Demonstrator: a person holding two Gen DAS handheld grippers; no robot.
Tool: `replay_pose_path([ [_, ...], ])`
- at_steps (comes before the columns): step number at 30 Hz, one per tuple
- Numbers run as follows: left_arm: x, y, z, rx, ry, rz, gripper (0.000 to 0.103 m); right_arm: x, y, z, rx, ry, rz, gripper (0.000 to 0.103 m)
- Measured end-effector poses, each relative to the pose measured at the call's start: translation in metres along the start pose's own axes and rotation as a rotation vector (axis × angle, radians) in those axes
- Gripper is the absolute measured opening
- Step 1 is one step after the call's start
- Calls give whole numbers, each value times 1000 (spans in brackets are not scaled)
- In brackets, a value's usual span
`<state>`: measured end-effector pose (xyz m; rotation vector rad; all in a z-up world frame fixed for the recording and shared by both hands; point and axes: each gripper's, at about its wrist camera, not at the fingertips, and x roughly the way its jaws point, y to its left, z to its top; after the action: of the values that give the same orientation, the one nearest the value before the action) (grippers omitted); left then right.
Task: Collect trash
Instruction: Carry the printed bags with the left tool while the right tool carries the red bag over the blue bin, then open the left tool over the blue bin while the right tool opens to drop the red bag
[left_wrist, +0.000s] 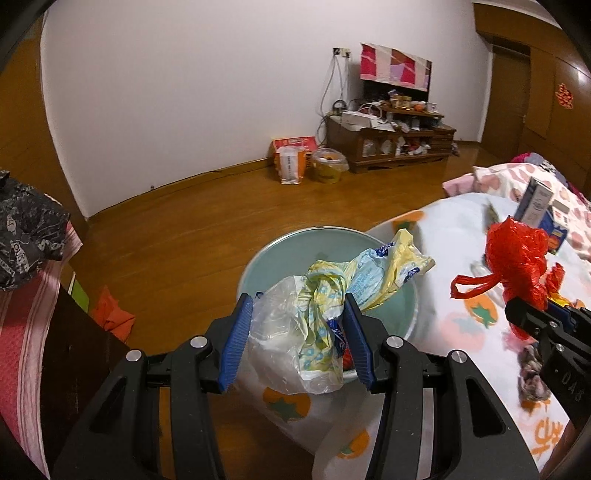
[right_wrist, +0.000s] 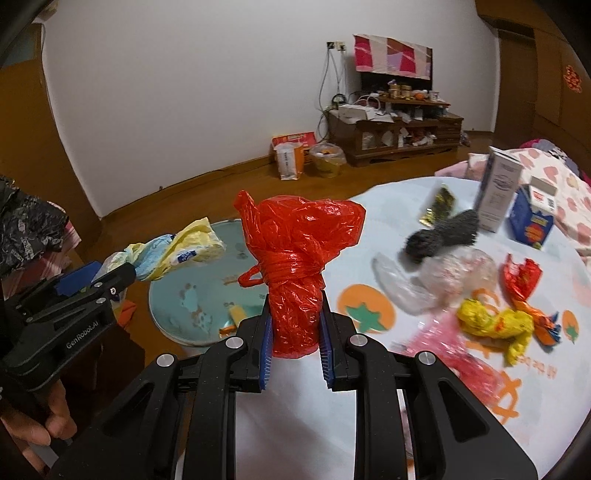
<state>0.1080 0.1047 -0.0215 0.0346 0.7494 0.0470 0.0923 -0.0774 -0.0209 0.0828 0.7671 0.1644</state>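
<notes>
Left tool (left_wrist: 299, 332) pointed downward, clenched on a crumpled wad of plastic wrappers (left_wrist: 317, 317), held over the pale blue bin (left_wrist: 280, 254) beside the tabletop (left_wrist: 454, 229). Right tool (right_wrist: 295, 328) angled likewise, gripping a knotted red plastic bag (right_wrist: 295, 258) above the tabletop edge. A hand (right_wrist: 33, 421) gripped the left tool's handle. More wrappers (right_wrist: 495, 325) lay on the tabletop.
</notes>
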Motion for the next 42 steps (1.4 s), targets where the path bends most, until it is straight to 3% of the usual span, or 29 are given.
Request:
replay_pose_path([
  [15,44,17,13,-44,53,57,49,60,33,20,-18,51,-10,22],
  [37,109,16,7,-42,180,118,50,130,32,23,-29,171,7,23],
  [42,116,14,4,-40,201,112,52,134,31,22,-38,179,19,29],
])
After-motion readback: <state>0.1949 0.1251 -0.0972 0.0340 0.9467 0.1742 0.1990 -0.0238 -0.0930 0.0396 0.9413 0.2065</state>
